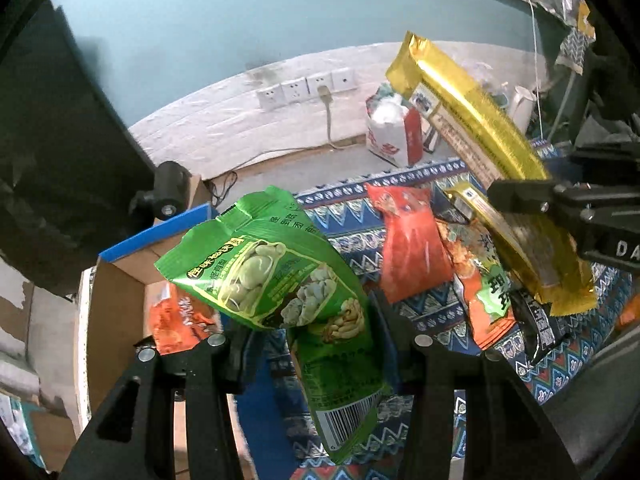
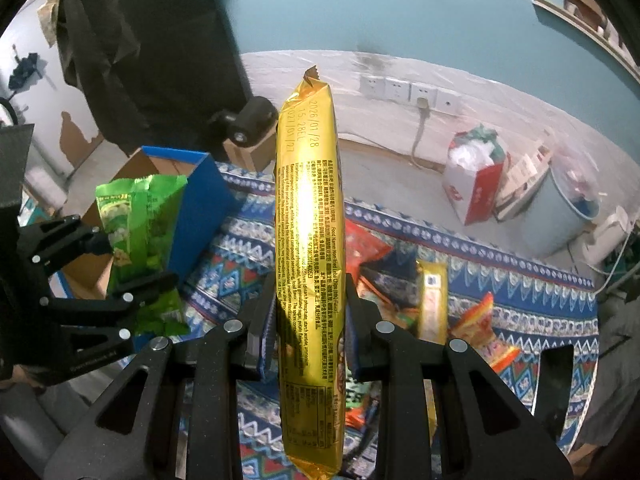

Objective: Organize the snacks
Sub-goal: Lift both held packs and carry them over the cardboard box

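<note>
My left gripper (image 1: 316,332) is shut on a green snack bag (image 1: 280,276), lifted above the patterned cloth; in the right wrist view the same green snack bag (image 2: 140,236) hangs in the left gripper (image 2: 124,268) in front of the blue-sided box. My right gripper (image 2: 308,320) is shut on a long gold packet (image 2: 310,240), held upright above the cloth. From the left wrist view the gold packet (image 1: 472,120) slants up at the right in the right gripper (image 1: 532,220). An orange packet (image 1: 180,320) lies inside the cardboard box (image 1: 116,308).
Several loose packets (image 1: 408,240) in red, orange, black and gold lie on the blue patterned cloth (image 2: 532,320). The blue-sided box (image 2: 200,204) stands at the cloth's far left. A red-and-white bag (image 2: 476,180), a pale bucket (image 2: 568,216) and wall sockets (image 2: 408,92) are beyond.
</note>
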The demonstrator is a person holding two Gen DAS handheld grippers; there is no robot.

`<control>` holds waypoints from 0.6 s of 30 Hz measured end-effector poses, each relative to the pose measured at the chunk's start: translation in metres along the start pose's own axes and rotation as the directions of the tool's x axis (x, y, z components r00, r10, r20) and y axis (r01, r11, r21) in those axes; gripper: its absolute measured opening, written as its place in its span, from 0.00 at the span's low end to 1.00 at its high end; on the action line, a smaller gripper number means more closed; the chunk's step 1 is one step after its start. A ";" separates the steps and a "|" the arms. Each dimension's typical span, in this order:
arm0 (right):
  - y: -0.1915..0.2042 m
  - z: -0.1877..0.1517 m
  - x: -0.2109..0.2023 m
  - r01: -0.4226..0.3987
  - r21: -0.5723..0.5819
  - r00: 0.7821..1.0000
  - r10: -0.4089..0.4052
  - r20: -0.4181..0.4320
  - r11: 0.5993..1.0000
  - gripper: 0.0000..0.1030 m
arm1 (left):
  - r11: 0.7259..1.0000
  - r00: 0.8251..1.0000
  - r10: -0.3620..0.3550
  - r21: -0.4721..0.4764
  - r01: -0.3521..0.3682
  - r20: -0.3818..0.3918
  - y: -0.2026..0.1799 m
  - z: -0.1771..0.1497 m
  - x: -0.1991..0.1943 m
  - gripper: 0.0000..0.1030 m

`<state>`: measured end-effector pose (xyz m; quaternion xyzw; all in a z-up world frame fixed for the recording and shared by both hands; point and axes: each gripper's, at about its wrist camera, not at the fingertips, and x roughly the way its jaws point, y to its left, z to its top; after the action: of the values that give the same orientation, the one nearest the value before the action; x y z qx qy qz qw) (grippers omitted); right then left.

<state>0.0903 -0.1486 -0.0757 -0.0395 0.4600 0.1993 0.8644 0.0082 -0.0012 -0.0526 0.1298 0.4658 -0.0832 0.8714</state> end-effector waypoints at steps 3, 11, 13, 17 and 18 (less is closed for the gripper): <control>0.009 0.006 0.003 -0.012 -0.012 1.000 0.012 0.002 1.000 0.25 | 1.000 1.000 0.008 -0.020 -0.008 0.014 0.013 0.000 -0.006 0.48; 0.039 0.024 0.014 -0.052 -0.045 0.999 0.052 0.002 0.998 0.25 | 0.997 0.998 0.051 -0.067 -0.048 0.036 0.046 -0.009 -0.018 0.48; 0.048 0.028 0.017 -0.061 -0.055 0.998 0.061 0.002 0.997 0.25 | 0.995 0.998 0.051 -0.087 -0.048 0.032 0.055 -0.012 -0.018 0.48; 0.066 0.037 0.024 -0.080 -0.075 0.997 0.081 0.000 0.994 0.25 | 0.990 0.997 0.068 -0.126 -0.064 0.024 0.076 -0.020 -0.017 0.48; 0.070 0.039 0.026 -0.086 -0.079 0.996 0.086 -0.001 0.993 0.25 | 0.988 0.997 0.072 -0.137 -0.068 0.021 0.082 -0.023 -0.016 0.48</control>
<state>0.1070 -0.0665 -0.0660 -0.0535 0.4522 0.2542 0.8533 0.0033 0.0839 -0.0390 0.0852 0.4544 -0.0221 0.8864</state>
